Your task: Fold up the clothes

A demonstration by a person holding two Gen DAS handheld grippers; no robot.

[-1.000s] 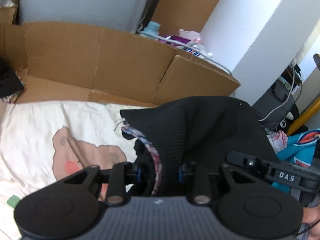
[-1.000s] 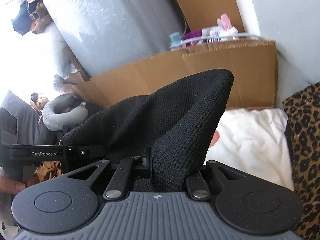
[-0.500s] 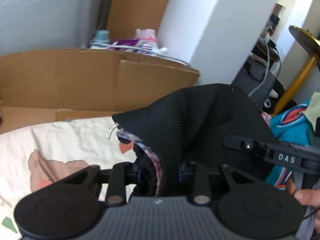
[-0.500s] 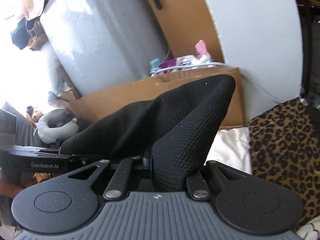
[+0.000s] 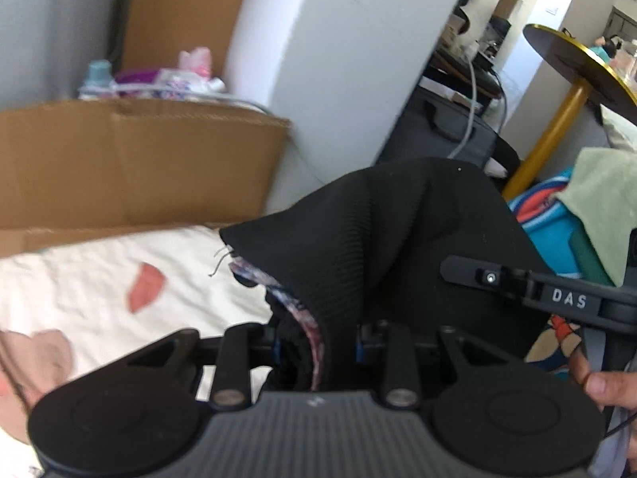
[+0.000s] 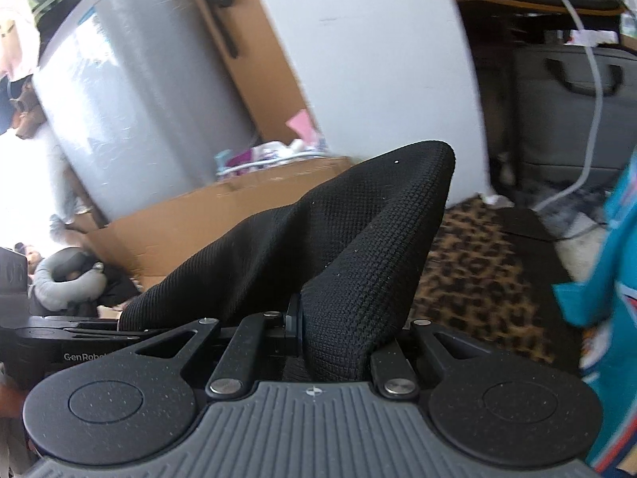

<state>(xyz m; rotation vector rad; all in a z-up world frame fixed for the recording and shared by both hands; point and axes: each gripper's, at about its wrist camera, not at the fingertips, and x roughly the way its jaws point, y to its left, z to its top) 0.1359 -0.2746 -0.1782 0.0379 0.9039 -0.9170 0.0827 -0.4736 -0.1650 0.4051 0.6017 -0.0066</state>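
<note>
Left gripper pinches a bunched edge of the black knit garment, patterned lining showing at the fold; right gripper clamps another part of the same garment, jaws nearly together on the cloth; garment is lifted, stretched between the two grippers above the cream bedsheet with its pink print; cardboard box behind the sheet; white pillar beyond; leopard-print blanket to the right; teal cloth at the right edge; a hand shows on the right gripper's handle.
</note>
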